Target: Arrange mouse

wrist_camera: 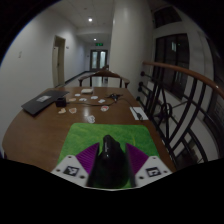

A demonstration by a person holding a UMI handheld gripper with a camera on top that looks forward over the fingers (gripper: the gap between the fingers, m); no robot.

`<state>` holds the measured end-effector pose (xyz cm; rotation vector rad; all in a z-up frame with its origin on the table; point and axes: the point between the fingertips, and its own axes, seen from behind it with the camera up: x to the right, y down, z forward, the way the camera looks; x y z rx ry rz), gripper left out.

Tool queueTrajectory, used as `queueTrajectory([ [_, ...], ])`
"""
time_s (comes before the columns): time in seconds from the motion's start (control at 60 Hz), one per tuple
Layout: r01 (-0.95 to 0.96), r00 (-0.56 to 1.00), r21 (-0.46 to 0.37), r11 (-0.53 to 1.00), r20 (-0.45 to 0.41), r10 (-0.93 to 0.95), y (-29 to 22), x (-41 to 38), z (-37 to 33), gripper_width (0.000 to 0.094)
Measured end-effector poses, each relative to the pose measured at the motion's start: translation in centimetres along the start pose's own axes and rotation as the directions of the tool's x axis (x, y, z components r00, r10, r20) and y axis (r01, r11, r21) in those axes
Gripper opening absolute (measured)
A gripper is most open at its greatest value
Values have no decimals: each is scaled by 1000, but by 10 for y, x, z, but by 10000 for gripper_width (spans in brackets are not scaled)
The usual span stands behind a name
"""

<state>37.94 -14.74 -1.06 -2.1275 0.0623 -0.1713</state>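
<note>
I am gripping the black mouse (108, 163) between my gripper's (108, 172) pads, above a green mat (110, 135) on the tabletop (40, 125). I am judging a slow, level lowering onto it best.

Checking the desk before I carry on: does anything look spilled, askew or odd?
Nothing looks spilled or damaged. A black mouse sits between the gripper fingers over a green mat. Farther along the wooden table, a laptop and small scattered items lie loosely, too small to judge.
</note>
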Motion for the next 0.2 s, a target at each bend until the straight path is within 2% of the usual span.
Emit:
queueTrajectory([
  [0.05,-2,1000,-13,1000,17,3,1,-2,-7,690],
  [0.1,7,999,19,1000,38,-8,-3,-4,-21,871],
  [0.117,10,999,32,999,46,-11,-2,-1,-31,836],
  [0.2,6,998,71,997,60,-10,-3,1,-62,848],
])
